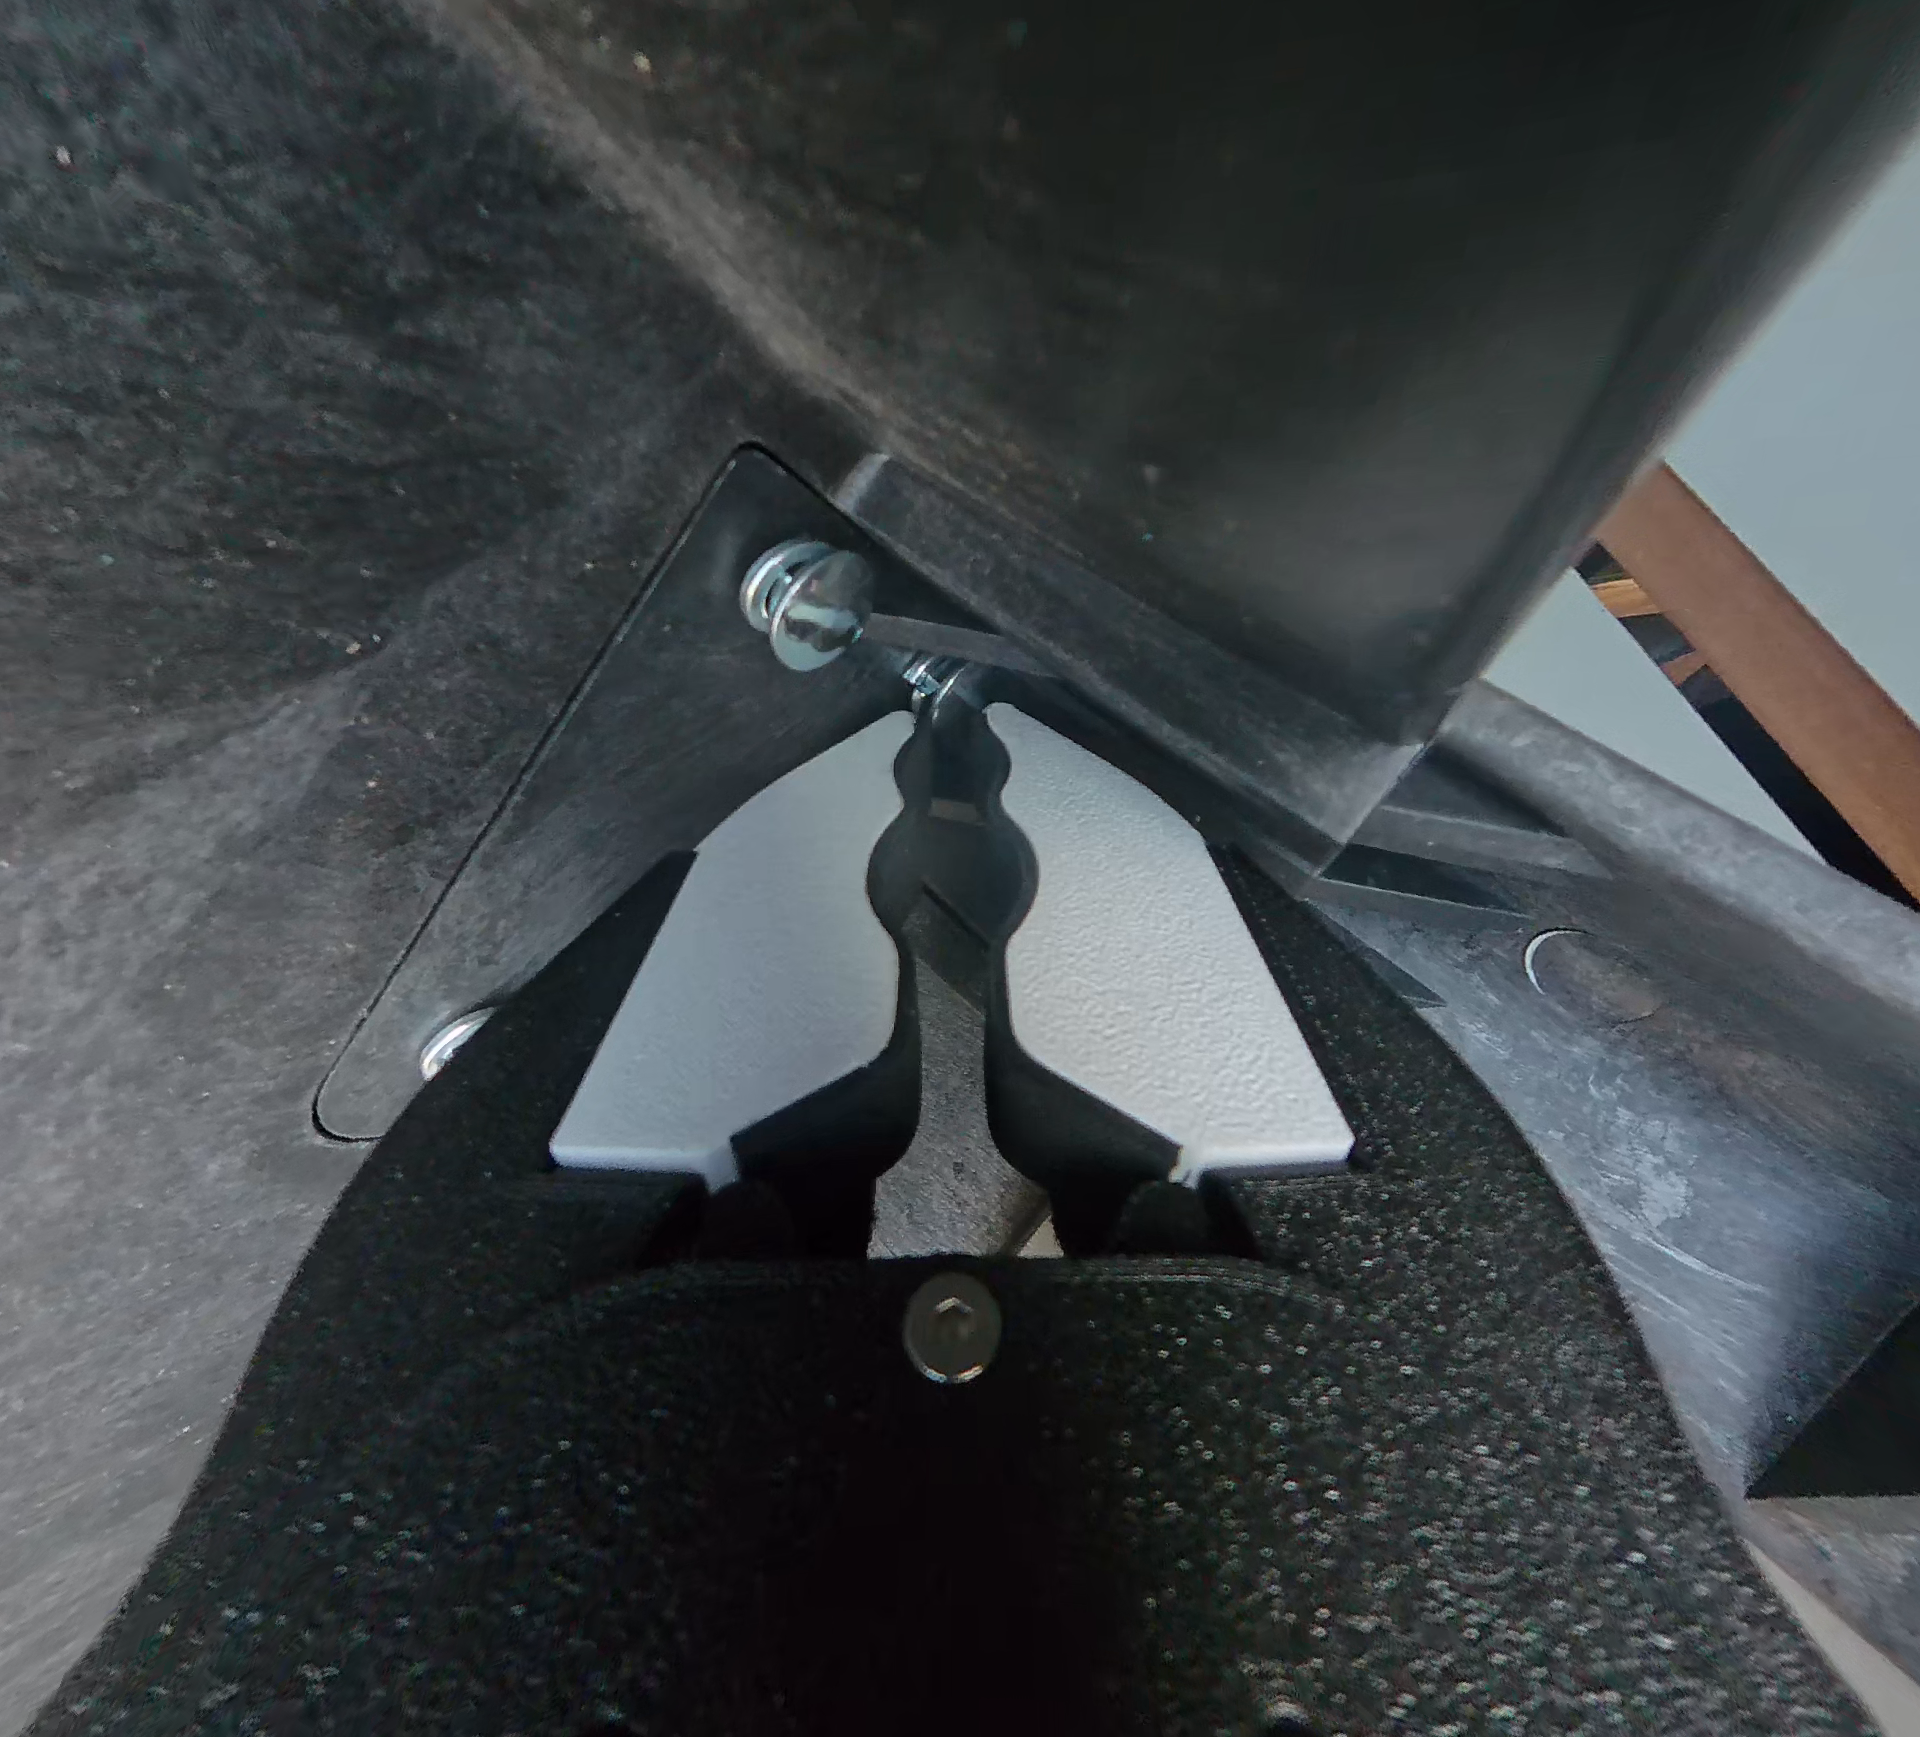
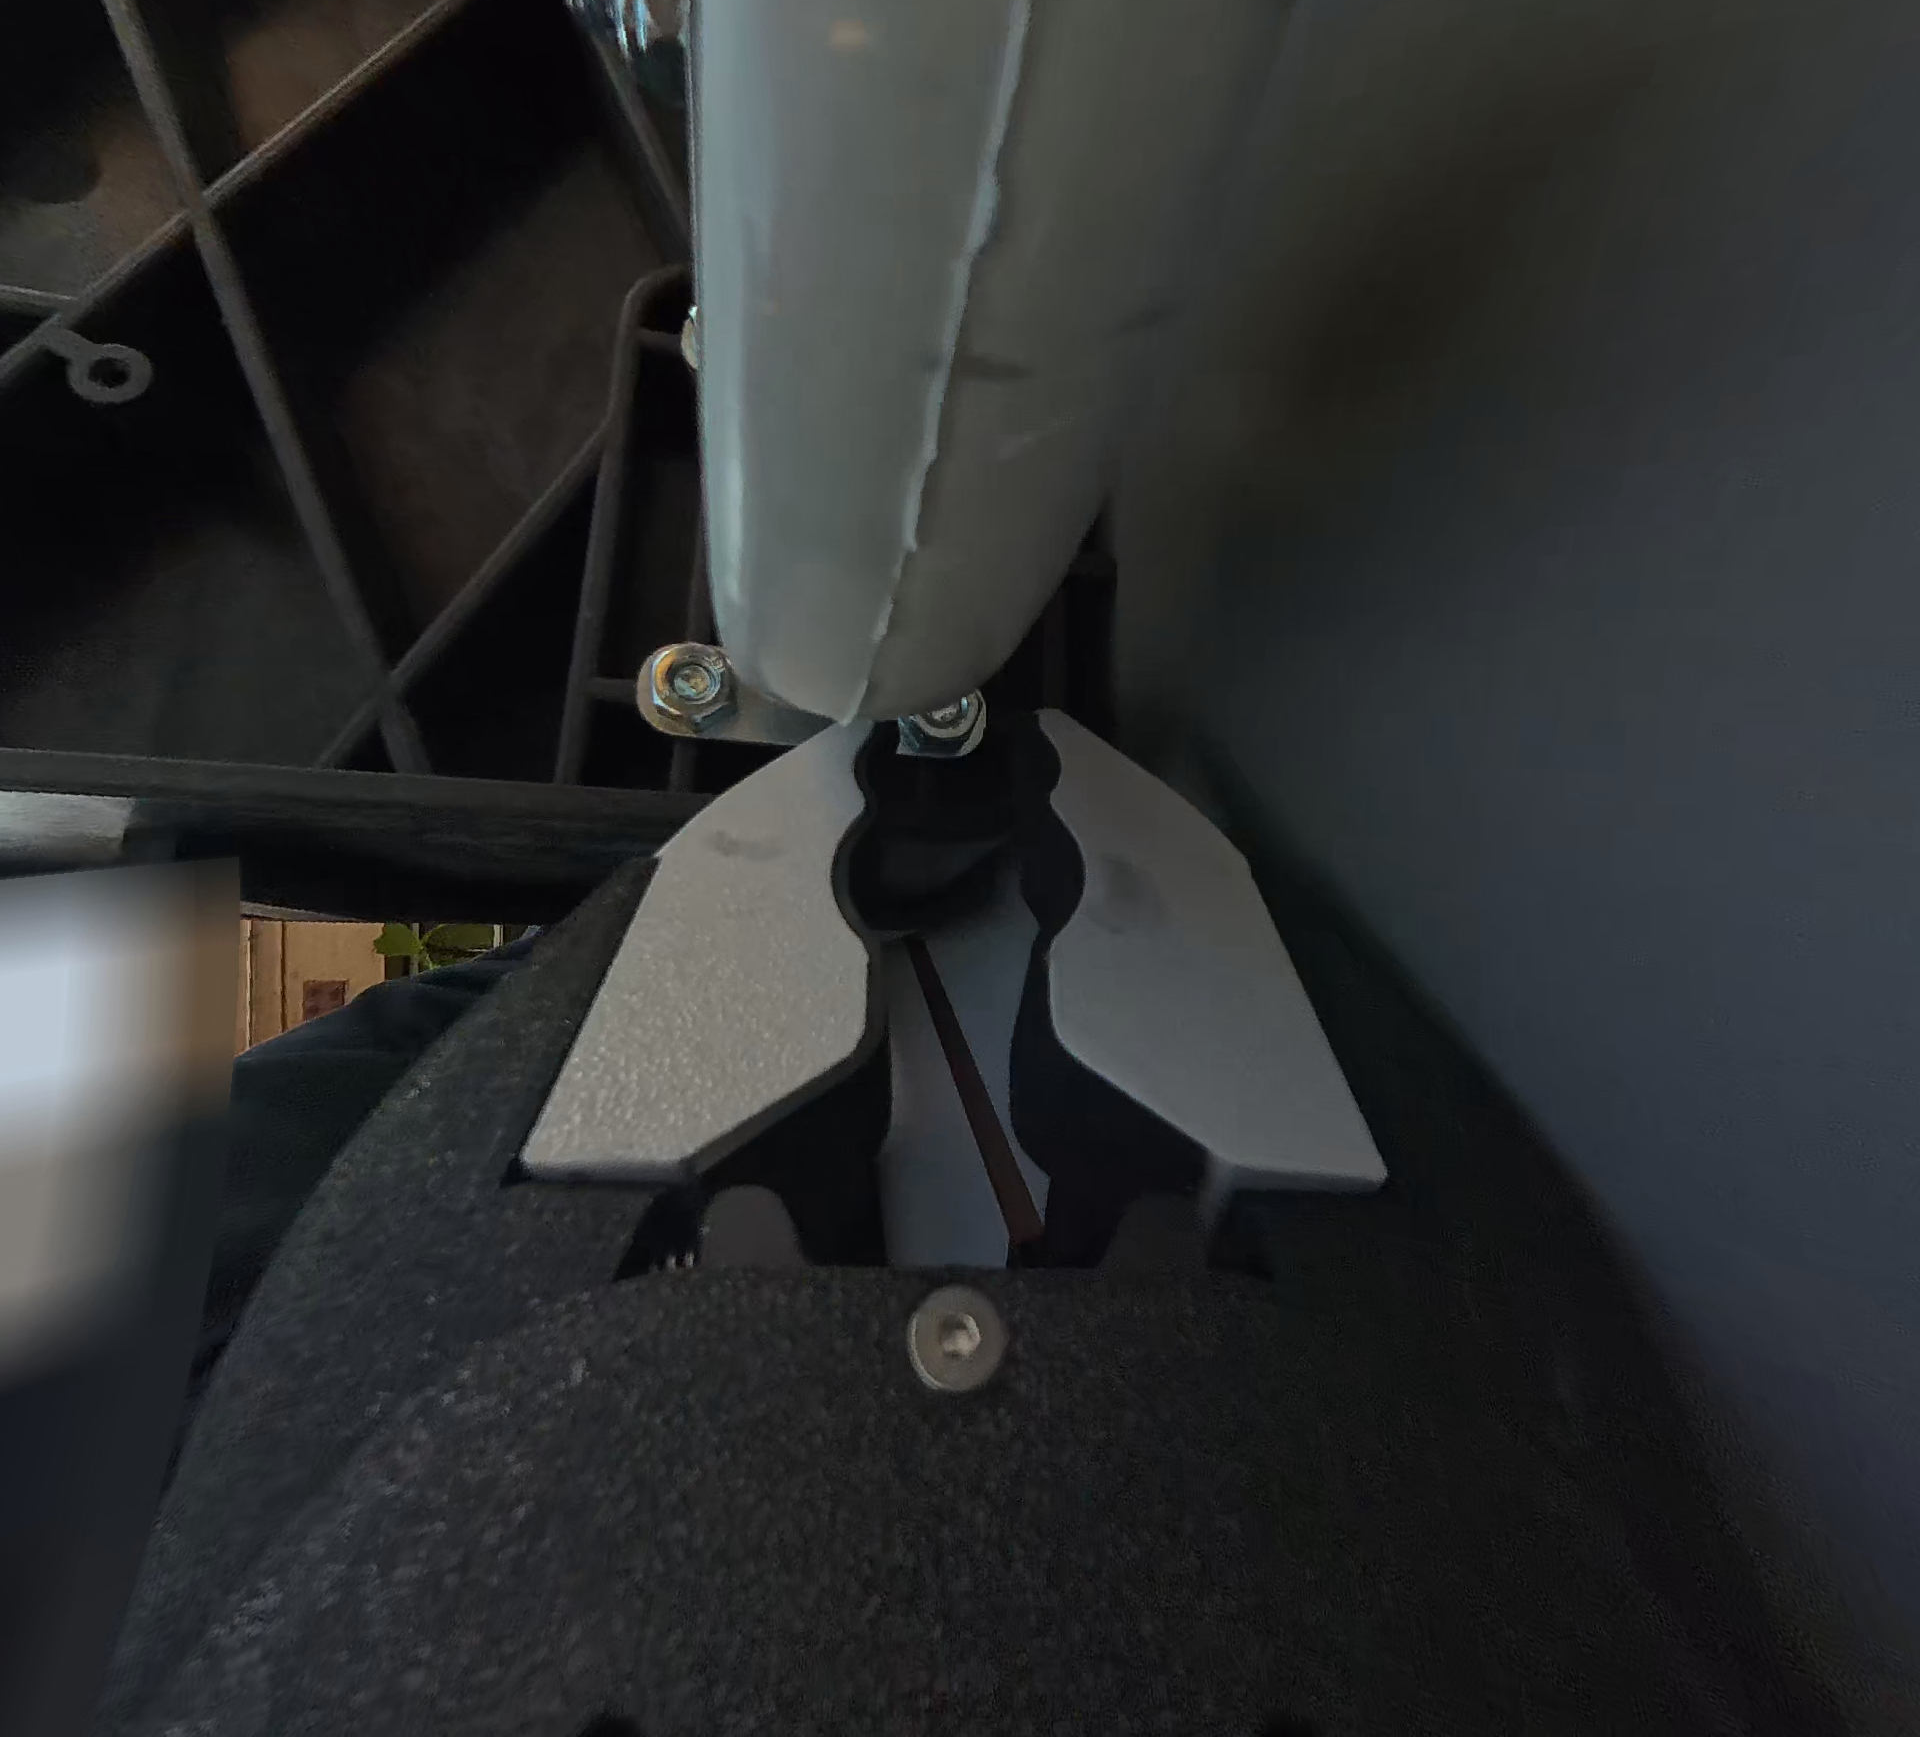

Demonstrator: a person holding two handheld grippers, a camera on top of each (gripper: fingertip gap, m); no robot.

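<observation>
The left gripper [image 1: 951,731] stood nearly closed, its pale fingers [image 1: 790,939] leaving only a thin slit, with the tips right at a small silver bolt [image 1: 933,685] on a black metal bracket plate [image 1: 623,804]; whether the pads actually pinched that bolt or a thin dark strip [image 1: 956,638] beside it could not be told. A larger washer-headed bolt [image 1: 805,612] sat just left of the tips, below a black leg [image 1: 1299,337] fixed against a dark felt-like underside [image 1: 260,337]. The right gripper [image 2: 951,752] was parted a little wider, a silver hex nut [image 2: 940,723] sitting at the tips; contact could not be told. A second nut [image 2: 688,685] on a metal tab lay just left, under a grey tube leg [image 2: 852,285].
</observation>
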